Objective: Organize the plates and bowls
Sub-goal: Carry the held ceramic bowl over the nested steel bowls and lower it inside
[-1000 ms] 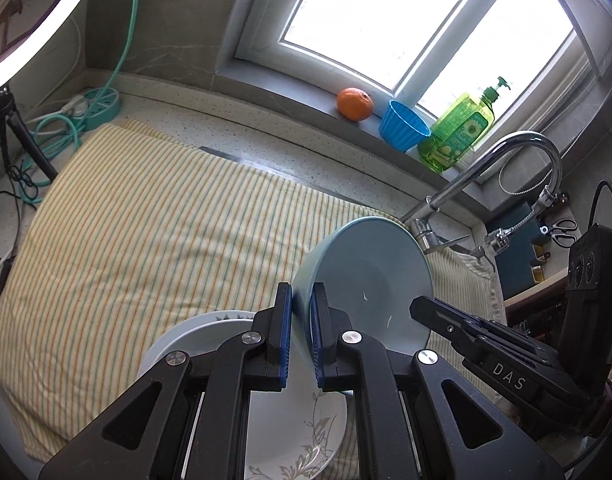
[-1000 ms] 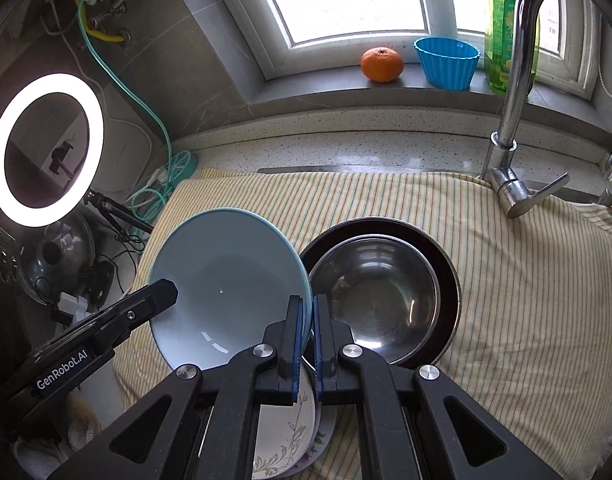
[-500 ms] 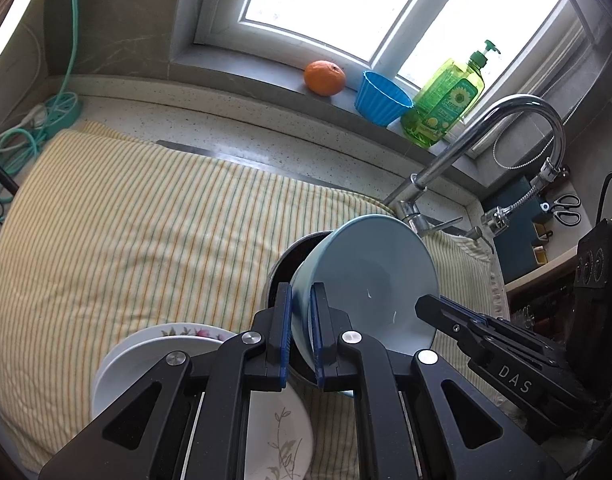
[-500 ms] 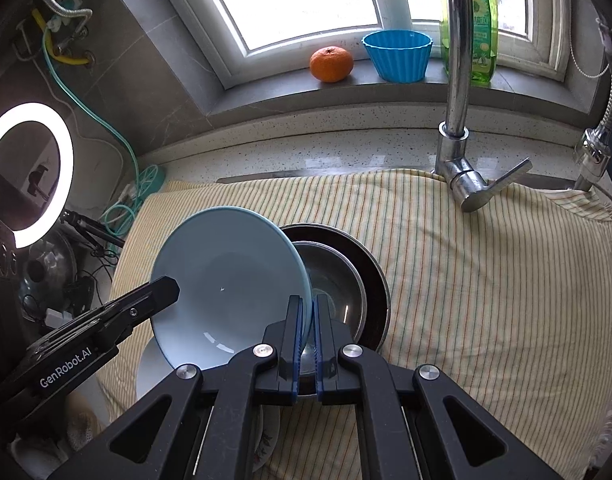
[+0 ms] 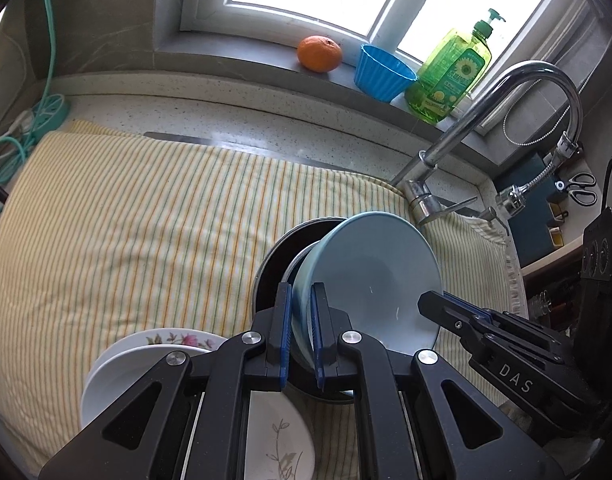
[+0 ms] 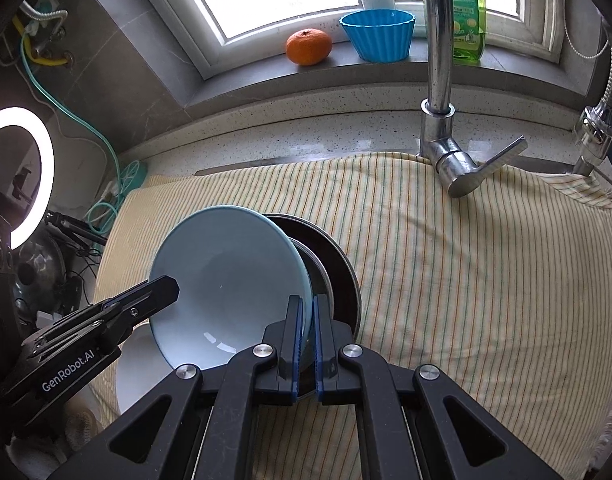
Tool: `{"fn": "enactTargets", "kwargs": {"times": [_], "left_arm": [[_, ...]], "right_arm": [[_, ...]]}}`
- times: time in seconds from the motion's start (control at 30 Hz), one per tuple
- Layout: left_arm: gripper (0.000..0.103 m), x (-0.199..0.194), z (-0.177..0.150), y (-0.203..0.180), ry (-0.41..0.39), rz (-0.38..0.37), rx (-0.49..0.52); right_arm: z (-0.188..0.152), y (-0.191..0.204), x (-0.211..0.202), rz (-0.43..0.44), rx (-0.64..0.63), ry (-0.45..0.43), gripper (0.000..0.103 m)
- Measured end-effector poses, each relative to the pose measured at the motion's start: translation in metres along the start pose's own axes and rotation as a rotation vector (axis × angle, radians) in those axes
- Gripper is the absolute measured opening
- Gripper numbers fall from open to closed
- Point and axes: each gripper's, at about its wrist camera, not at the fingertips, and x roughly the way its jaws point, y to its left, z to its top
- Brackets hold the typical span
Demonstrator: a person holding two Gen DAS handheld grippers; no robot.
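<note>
**Two tools hold one pale blue bowl over the stacked dishes**

Both tools are clamped on the same pale blue bowl (image 5: 370,280), one on each side of its rim. The left tool (image 5: 301,332) has its blue pads closed tight on the rim's near edge, with only the bowl wall between them. The right tool (image 6: 304,344) grips the opposite edge the same way, pads pressed against the thin wall. In the left wrist view the right tool (image 5: 438,304) shows coming in from the side, its tip overlapping the bowl's rim.

The bowl is tilted, its hollow facing toward the person, and it sits just above a steel bowl (image 6: 316,276) that rests inside a dark round pan (image 6: 338,268). Whether the blue bowl touches the steel one I cannot tell.

Beside the pan, nearer the person, lies a stack of white plates (image 5: 117,364) with floral print, partly hidden under the left tool. Everything stands on a yellow striped cloth (image 6: 466,264) spread over the counter (image 6: 306,148).

Behind it rises a chrome faucet (image 6: 438,80). On the window sill (image 6: 265,80) sit an orange (image 6: 308,46), a blue fluted cup (image 6: 378,34) and a green soap bottle (image 5: 452,76). A ring light (image 6: 21,176) glows at the far left.
</note>
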Motion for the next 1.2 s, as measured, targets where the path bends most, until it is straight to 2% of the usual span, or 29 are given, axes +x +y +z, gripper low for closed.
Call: {"fn": "enactTargets", "kwargs": {"times": [1.2], "left_arm": [[0.008, 0.022, 0.0, 0.003, 0.056, 0.015, 0.012]], "right_arm": [[-0.002, -0.009, 0.021, -0.011, 0.012, 0.051, 0.005]]}}
